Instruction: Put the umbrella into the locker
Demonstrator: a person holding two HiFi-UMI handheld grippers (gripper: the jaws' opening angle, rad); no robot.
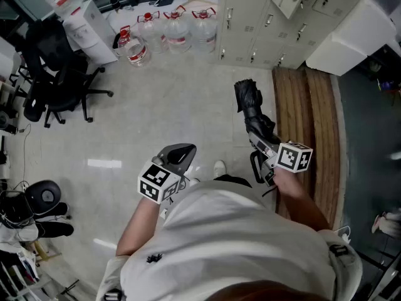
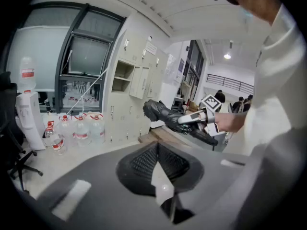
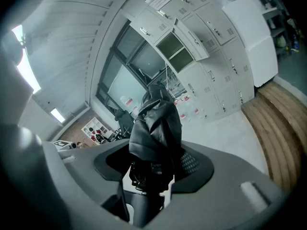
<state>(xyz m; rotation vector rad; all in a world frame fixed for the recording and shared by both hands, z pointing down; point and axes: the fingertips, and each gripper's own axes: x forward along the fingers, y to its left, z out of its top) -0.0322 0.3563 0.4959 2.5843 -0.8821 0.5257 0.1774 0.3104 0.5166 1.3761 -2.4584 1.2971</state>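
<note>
A folded black umbrella [image 1: 250,108] sticks out ahead of my right gripper [image 1: 260,142], which is shut on its lower end. In the right gripper view the umbrella [image 3: 156,123] stands upright between the jaws of the right gripper [image 3: 151,169] and hides the gap. In the left gripper view it [image 2: 165,116] is held out to the right, over the wooden step. My left gripper [image 1: 178,155] hovers over the floor to the left, jaws together and empty [image 2: 158,166]. The grey lockers [image 1: 263,24] line the far wall, with one compartment open [image 3: 175,51].
Several water bottles [image 1: 166,30] stand on the floor by the lockers, next to a white dispenser [image 1: 81,17]. A black office chair [image 1: 53,80] is at the left. A wooden step [image 1: 313,124] runs along the right, with a white cabinet [image 1: 351,33] beyond it.
</note>
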